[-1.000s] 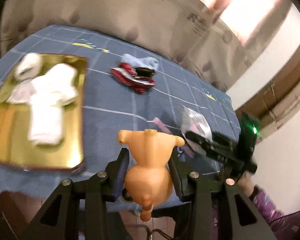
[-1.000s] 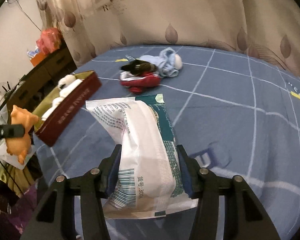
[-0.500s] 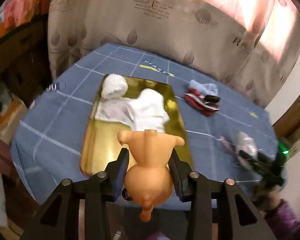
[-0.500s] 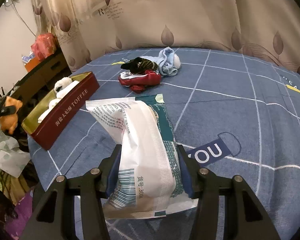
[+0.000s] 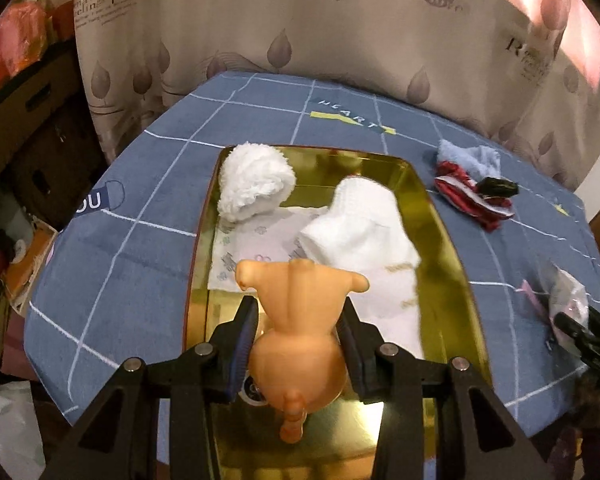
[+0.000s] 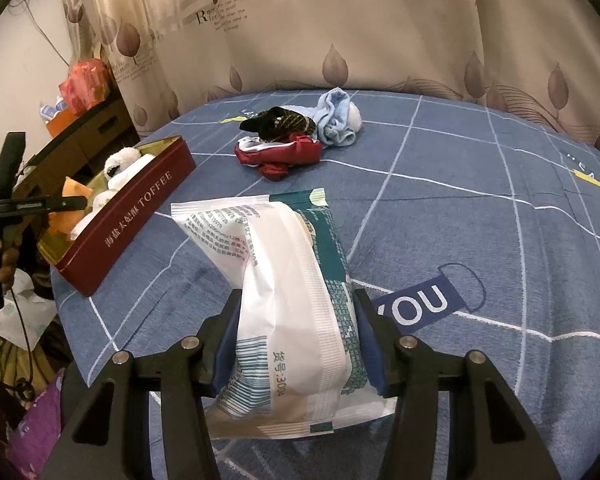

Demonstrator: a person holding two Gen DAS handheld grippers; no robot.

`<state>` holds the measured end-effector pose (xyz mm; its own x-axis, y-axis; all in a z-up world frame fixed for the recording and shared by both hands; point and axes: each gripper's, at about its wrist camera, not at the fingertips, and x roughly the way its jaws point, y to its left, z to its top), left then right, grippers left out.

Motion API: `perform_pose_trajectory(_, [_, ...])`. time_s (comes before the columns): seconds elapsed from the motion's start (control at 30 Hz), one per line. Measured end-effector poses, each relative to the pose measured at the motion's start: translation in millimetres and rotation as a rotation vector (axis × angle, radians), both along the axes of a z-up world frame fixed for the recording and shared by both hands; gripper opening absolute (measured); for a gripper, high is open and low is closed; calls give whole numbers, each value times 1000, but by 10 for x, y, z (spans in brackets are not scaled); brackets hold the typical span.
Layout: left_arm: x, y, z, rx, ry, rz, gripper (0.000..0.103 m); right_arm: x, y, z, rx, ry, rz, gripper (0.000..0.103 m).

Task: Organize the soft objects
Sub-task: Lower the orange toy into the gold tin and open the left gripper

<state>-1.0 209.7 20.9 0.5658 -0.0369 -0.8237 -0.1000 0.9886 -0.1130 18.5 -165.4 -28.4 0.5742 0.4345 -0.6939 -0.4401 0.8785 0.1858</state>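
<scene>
Blue checked bench (image 5: 148,184), tin (image 5: 444,240) partly filled.
My left gripper (image 5: 298,330) clamps the pig toy (image 5: 300,320) over it; right gripper (image 6: 296,340) clamps the wipes pack (image 6: 292,280); sock pile (image 6: 296,140) ahead remains.

Black angular left gripper (image 5: 298,334), blue-padded fingers (image 5: 242,338), silver screws, brown bead bracelet (image 6: 7,262)

Gold-lined toffee tin (image 5: 440,248): far half blocked by fluffy white ball (image 5: 256,184), white sock (image 5: 360,228) | near end open

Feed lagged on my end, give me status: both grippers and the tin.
Left gripper shut on orange rubber pig toy, above gold-lined toffee tin. Right gripper shut on white-and-green tissue pack. White socks fill the tin's far end.
</scene>
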Motion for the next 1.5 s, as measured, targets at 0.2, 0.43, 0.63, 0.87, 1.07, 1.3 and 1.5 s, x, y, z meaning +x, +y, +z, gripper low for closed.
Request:
perform_pose_trajectory(0.2, [116,57,-99,3,19,18,41,9,14,-7,0,5,3,50])
perform_pose_trajectory(0.43, [151,64,-162,40,33,11,42,13,19,-12,-4,8,4,50])
perform_pose_trajectory(0.63, [192,60,-170,58,32,11,43,15,24,-18,-7,9,5,50])
perform_pose_trajectory(0.87, [246,64,-160,86,33,16,43,15,22,-16,-8,9,5,51])
perform_pose_trajectory(1.07, [308,61,-122,126,29,25,47,17,27,-16,-11,9,5,51])
perform_pose_trajectory(1.3, [163,131,103,56,-72,59,50,13,29,-21,-13,9,7,51])
perform_pose_trajectory(1.5, [-339,230,371,-25,-181,188,55,7,30,-24,-18,5,7,51])
